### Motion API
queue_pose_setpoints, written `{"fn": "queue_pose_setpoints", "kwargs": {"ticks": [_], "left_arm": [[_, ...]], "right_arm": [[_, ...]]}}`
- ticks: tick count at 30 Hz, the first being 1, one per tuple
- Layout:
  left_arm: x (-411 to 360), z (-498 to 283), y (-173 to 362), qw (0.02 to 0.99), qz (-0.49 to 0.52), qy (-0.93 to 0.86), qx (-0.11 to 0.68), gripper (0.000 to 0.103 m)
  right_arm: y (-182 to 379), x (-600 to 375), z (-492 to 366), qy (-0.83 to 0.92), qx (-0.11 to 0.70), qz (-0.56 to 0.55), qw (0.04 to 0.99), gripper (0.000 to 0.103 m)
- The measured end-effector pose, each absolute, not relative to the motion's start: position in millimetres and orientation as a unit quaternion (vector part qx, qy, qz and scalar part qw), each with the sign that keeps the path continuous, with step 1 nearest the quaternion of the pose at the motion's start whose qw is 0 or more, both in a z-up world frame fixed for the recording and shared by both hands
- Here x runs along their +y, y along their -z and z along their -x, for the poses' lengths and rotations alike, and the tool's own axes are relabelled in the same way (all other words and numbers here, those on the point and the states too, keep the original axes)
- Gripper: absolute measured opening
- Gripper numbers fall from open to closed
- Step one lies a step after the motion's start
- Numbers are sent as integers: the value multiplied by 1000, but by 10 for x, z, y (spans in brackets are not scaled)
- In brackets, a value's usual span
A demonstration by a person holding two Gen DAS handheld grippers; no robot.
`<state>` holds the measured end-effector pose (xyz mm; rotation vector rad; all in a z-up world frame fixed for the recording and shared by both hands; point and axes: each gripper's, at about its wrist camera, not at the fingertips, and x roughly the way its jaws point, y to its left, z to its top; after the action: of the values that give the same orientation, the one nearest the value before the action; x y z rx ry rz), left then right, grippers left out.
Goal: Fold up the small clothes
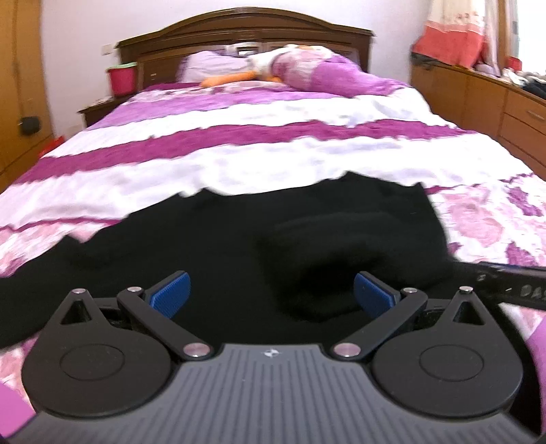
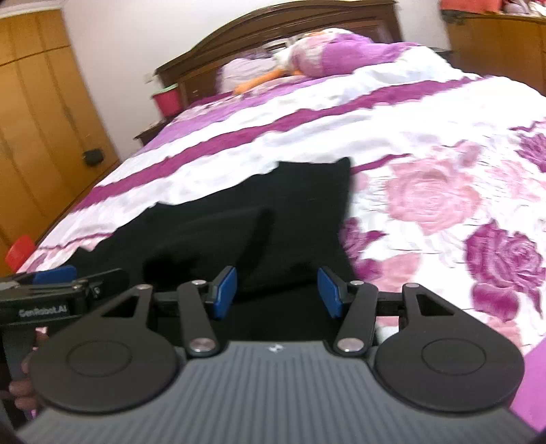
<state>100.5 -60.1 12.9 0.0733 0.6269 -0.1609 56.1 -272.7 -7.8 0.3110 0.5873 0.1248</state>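
A black garment [image 1: 211,246] lies spread on the bed [image 1: 273,150], filling the lower middle of the left wrist view and the lower centre-left of the right wrist view. Its cloth is so dark that folds barely show; a raised, doubled-over part sits right of centre in the left wrist view. The bedspread under it is white with magenta bands and pink and purple roses [image 2: 433,201].

The left hand-held gripper [image 1: 271,295] hangs over the garment with its 2 blue pads [image 1: 170,293] set wide apart, released, nothing pinched between them. It also shows at the left edge of the right wrist view, where fingers [image 2: 24,382] of the person wrap its handle.

The right hand-held gripper [image 2: 276,293] hovers over the garment's near part, close to its right edge, its jaws about half spread and empty; only black cloth lies below the gap. 1 of its black fingers pokes into the right side of the left wrist view.

At the top of both views stand a dark wooden headboard [image 1: 245,30], purple pillows [image 1: 324,71] and a red bucket [image 1: 121,78] at upper left. Wooden wardrobe doors [image 2: 37,112] fill the left side.
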Motion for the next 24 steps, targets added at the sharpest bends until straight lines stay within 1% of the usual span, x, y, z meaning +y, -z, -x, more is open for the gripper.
{"fn": "queue_pose_setpoints", "kwargs": {"ticks": [8, 10, 14, 16, 18, 19, 20, 21, 24], "left_arm": [[-1318, -1263, -10, 943, -76, 140, 293, 102], [-1454, -1331, 57, 941, -94, 146, 290, 98], [-1697, -1478, 232, 937, -137, 146, 286, 78], [-1773, -1541, 332, 934, -159, 141, 287, 62], [-1782, -1610, 401, 933, -162, 136, 289, 32], [-1738, -1628, 398, 935, -147, 146, 288, 24], [-1685, -1639, 378, 937, -132, 151, 287, 13], [-1626, -1645, 336, 939, -121, 151, 285, 11], [-1402, -1597, 150, 950, -85, 140, 267, 9]], "right_arm": [[250, -3012, -577, -29, 307, -153, 939, 55], [282, -3068, -561, -27, 308, -156, 938, 55], [340, -3142, -540, -33, 310, -162, 936, 55], [360, -3167, -529, -36, 310, -163, 936, 55], [369, -3168, -518, -37, 308, -165, 936, 55], [375, -3167, -517, -37, 308, -165, 936, 55], [380, -3166, -517, -38, 308, -166, 936, 55], [384, -3167, -516, -38, 308, -167, 936, 55], [386, -3158, -519, -39, 307, -165, 936, 55]]}}
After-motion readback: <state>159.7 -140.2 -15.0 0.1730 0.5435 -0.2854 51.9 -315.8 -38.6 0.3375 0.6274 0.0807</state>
